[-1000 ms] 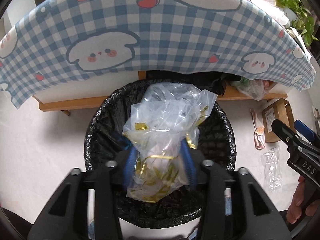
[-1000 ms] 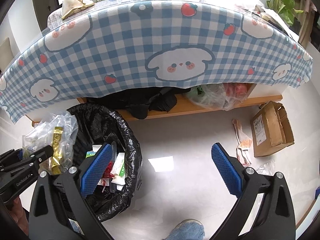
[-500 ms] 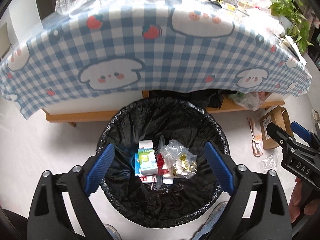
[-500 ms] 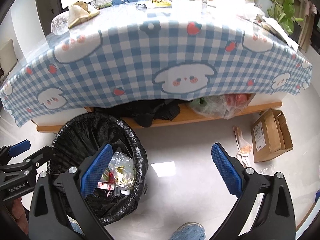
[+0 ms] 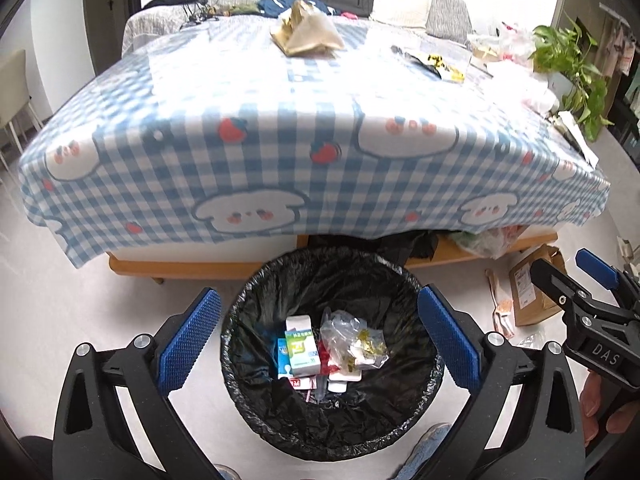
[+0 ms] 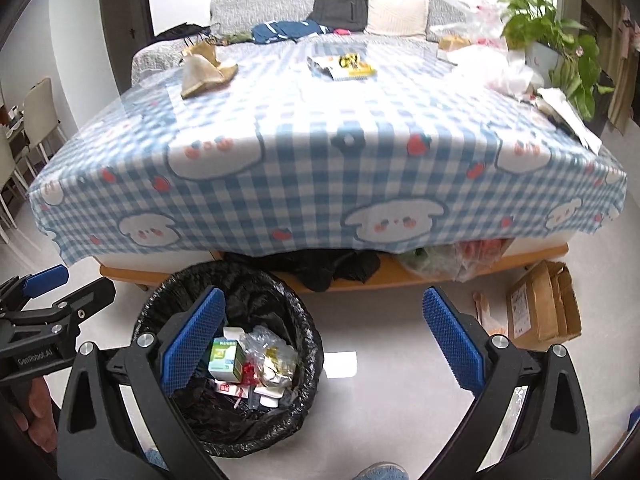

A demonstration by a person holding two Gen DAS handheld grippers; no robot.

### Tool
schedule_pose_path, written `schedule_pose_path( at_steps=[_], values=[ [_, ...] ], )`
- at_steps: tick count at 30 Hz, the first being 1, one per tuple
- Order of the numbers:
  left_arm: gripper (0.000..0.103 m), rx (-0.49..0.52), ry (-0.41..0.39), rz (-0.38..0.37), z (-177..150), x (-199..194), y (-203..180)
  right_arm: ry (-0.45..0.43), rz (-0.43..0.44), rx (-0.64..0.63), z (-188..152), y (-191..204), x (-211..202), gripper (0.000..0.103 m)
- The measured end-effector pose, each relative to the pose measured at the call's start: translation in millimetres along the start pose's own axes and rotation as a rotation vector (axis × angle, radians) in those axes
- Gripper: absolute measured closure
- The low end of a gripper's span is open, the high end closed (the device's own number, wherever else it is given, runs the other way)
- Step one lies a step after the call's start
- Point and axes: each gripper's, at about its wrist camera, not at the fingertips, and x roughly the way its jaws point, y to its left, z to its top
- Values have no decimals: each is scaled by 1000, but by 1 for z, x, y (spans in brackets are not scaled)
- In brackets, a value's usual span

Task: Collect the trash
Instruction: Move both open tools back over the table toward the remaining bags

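A bin with a black liner (image 5: 332, 254) (image 6: 224, 268) stands on the floor in front of the table. In it lie a clear plastic bag with gold bits (image 5: 352, 340) (image 6: 272, 356) and a green-and-white carton (image 5: 302, 350) (image 6: 226, 356). My left gripper (image 5: 320, 336) hovers above the bin, its jaws opening wide with nothing between them. To its right, over bare floor, my right gripper (image 6: 324, 336) stands open and holds nothing. On the table lie a crumpled brown paper bag (image 5: 308, 32) (image 6: 204, 70) and a yellow-black wrapper (image 5: 440, 64) (image 6: 344, 66).
A blue checked cloth (image 5: 280, 152) covers the low table. A cardboard box (image 6: 540, 308) and flat wrappers (image 6: 484, 308) lie on the floor at the right. A potted plant (image 6: 552, 40) stands at the table's far right. A sofa with a backpack (image 6: 340, 0) is behind.
The left gripper opened and the clear bag dropped into the bin. Both grippers rose and tilted up, so the table top came into view.
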Motion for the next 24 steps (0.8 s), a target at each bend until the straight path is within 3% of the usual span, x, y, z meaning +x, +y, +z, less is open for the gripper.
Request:
schedule_pose_path(
  at_steps=[24],
  values=[
    [6,28,-81,19,59,-28,3,-120,-1,-9,69,-2,-29,8]
  ],
)
